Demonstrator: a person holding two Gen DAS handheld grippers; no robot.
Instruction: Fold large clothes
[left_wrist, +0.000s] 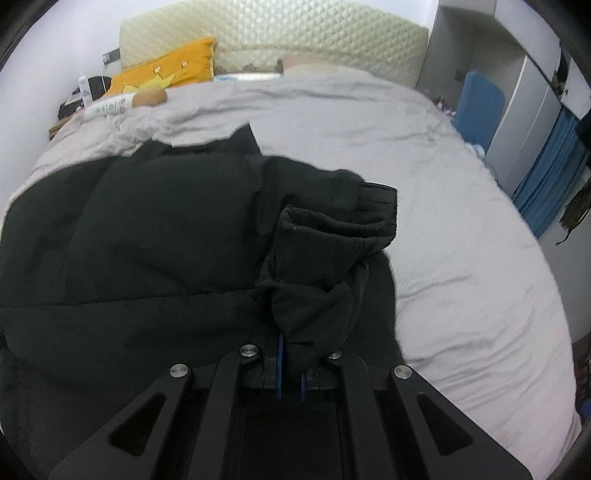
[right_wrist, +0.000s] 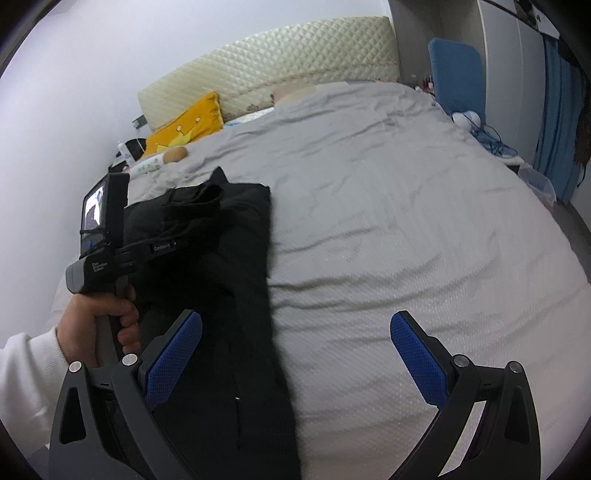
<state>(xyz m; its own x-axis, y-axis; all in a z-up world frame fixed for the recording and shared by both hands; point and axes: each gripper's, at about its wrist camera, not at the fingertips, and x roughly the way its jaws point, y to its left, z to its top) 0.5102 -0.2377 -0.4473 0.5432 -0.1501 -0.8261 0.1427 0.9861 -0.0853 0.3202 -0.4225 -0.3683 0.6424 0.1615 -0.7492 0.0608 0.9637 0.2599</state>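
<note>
Covering most of both views, a bed (right_wrist: 406, 221) with a wrinkled grey cover (left_wrist: 424, 166) carried everything else. A quilted cream headboard (left_wrist: 273, 40) stood at its far end against a white wall, with a yellow pillow (left_wrist: 170, 70) leaning beside it and a white bottle (left_wrist: 110, 107) lying just in front of the pillow. A blue board (right_wrist: 456, 74) stood upright near the bed's far right corner, and blue cloth (left_wrist: 550, 173) hung at the wardrobe on the right. The black garment (left_wrist: 155, 243) lay on the left half of the bed, spread wide in the left wrist view and showing as a long dark strip with a straight right edge in the right wrist view (right_wrist: 229, 295). A bunched part of it with a ribbed cuff (left_wrist: 376, 214) rose from the rest toward the left gripper (left_wrist: 290, 384), whose blue pads (left_wrist: 279, 365) were pressed together on that fold of black cloth. The right gripper (right_wrist: 295, 350) hung over the garment's right edge, its jaws spread wide with nothing between them; its left pad (right_wrist: 173, 358) sat over the black cloth, its right pad (right_wrist: 417, 354) over bare cover. A hand (right_wrist: 99, 325) in a white sleeve (right_wrist: 26, 373) gripped the left gripper's handle at the left of the right wrist view.
</note>
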